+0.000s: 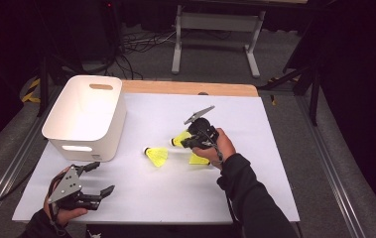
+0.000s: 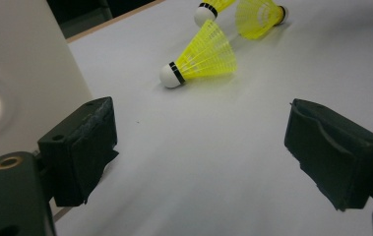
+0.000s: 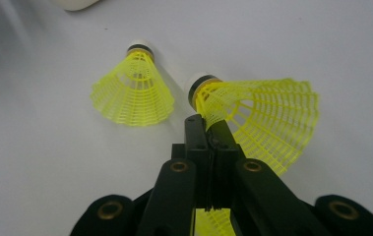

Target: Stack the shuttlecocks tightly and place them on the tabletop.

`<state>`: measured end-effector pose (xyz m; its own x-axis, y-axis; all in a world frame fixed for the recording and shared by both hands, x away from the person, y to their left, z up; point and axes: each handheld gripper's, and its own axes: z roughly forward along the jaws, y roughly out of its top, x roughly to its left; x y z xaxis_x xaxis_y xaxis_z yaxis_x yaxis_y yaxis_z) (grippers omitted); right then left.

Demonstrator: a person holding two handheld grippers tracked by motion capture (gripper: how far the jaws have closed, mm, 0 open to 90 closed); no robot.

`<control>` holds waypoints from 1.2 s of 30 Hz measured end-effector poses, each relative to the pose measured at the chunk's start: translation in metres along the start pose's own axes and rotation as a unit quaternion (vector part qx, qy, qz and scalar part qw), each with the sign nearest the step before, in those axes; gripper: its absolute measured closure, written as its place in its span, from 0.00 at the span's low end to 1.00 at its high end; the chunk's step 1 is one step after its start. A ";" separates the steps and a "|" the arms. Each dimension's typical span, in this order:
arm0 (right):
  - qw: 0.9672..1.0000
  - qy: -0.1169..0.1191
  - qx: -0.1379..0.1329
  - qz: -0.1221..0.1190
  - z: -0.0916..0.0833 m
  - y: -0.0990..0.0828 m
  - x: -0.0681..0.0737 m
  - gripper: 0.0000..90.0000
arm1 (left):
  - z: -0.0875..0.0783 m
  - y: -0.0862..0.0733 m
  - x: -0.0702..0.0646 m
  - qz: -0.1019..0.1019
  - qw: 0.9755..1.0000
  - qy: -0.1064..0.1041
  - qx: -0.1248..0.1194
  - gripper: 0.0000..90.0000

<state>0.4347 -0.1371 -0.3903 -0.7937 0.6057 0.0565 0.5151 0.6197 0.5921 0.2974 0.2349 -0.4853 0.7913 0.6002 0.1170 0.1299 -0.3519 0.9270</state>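
Pinched tight together, the black fingers (image 3: 208,129) of our right gripper (image 3: 207,127) have the yellow mesh skirt of a yellow plastic shuttlecock with a white cork tip and black band (image 3: 258,115) clamped between them, and in the right gripper view that skirt fans out to the right of the jaws while its tip points away from us. From above we see the same right gripper (image 1: 191,140) over the middle of the tabletop, with the held shuttlecock's yellow body (image 1: 180,138) poking out on its left.

Just beside it, a second yellow shuttlecock with a white tip (image 3: 134,89) lies on its side on the white tabletop (image 1: 146,193), close to the held one but apart from it; in the high view it (image 1: 156,155) sits near the centre. A third yellow shuttlecock (image 1: 199,159) peeks out on the tabletop under our right hand (image 1: 219,147).

Over on our side, near the front left corner, our left gripper (image 1: 99,177) has its jaws spread wide with nothing between them, and its padded fingers (image 2: 83,147) frame bare tabletop.

At the back left corner stands a white plastic storage bin with cut-out handles (image 1: 85,116), just beyond the left gripper.
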 end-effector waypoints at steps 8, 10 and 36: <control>0.999 0.034 -0.015 -0.029 -0.015 -0.011 0.022 1.00 | 0.028 0.009 -0.009 0.038 0.998 -0.032 0.034 0.21; 0.998 0.042 -0.014 -0.033 -0.011 -0.015 0.031 1.00 | 0.025 0.009 -0.009 0.034 0.999 -0.031 0.028 0.20; 0.999 0.018 -0.046 0.017 0.051 -0.010 0.032 0.99 | 0.000 0.000 0.006 -0.005 1.000 -0.010 -0.001 0.19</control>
<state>0.4201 -0.0983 -0.4356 -0.7880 0.6066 0.1052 0.5113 0.5498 0.6605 0.3017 0.2388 -0.4848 0.8015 0.5895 0.1003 0.1375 -0.3449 0.9285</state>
